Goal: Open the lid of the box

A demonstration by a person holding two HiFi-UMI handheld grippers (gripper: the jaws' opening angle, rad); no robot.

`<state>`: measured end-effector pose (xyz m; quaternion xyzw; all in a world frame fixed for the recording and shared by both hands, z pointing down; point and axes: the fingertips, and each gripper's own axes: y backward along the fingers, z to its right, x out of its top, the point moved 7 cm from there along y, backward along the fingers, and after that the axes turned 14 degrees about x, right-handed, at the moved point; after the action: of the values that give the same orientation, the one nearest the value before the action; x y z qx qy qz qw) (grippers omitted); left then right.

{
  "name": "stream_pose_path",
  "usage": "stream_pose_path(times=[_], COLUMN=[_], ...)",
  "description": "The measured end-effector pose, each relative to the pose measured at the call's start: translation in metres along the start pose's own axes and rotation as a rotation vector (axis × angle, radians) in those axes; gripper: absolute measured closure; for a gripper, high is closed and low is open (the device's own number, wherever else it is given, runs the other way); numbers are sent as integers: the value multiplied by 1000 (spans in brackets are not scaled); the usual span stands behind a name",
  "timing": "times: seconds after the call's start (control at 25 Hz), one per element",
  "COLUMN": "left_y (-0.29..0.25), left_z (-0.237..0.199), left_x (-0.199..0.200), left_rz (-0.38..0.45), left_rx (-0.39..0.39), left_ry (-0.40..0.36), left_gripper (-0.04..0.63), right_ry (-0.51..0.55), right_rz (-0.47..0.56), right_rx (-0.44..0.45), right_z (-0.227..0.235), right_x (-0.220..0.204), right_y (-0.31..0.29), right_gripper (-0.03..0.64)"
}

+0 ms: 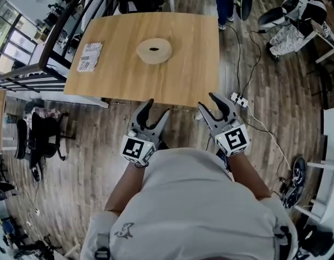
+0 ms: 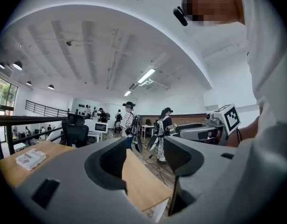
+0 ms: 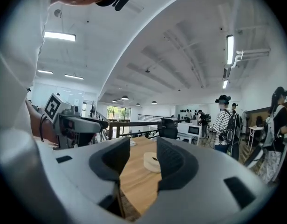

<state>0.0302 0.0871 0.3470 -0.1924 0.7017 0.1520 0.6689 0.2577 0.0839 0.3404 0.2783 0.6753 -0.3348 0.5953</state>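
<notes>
The box (image 1: 154, 51) is round, cream-coloured and low, with its lid on, and it sits on the wooden table (image 1: 183, 80) towards the far side. In the right gripper view the box (image 3: 151, 162) shows far off through the gap between the jaws. Both grippers hover off the table's near edge, short of the box. My left gripper (image 1: 158, 108) is open with nothing between its jaws. My right gripper (image 1: 207, 102) is open too and holds nothing. The left gripper view looks past the table's right corner (image 2: 142, 183) and the box is outside it.
A printed packet (image 1: 90, 57) lies at the table's left edge. A power strip (image 1: 238, 100) with cables lies on the floor right of the table. Black office chairs (image 1: 37, 137) stand at the left by a railing. A person (image 1: 225, 1) stands beyond the table.
</notes>
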Motion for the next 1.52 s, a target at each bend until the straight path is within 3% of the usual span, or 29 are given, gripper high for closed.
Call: stream_pose_path(times=[0.32, 0.72, 1.12, 1.52], left_y=[-48, -71, -96, -135], left_z=[-101, -219, -257, -277], left_x=[15, 25, 1, -20], left_rz=[-9, -17, -71, -151], left_rx=[-99, -220, -322, -327], left_ry=[-8, -10, -18, -8], left_gripper=[356, 356, 356, 356], right_ry=[-11, -8, -67, -66], right_rz=[-10, -44, -102, -180], right_rx=[-81, -133, -132, -78], right_z=[19, 22, 34, 70], right_x=[20, 35, 16, -10], right_y=[-102, -218, -266, -304], right_gripper=[434, 433, 434, 434])
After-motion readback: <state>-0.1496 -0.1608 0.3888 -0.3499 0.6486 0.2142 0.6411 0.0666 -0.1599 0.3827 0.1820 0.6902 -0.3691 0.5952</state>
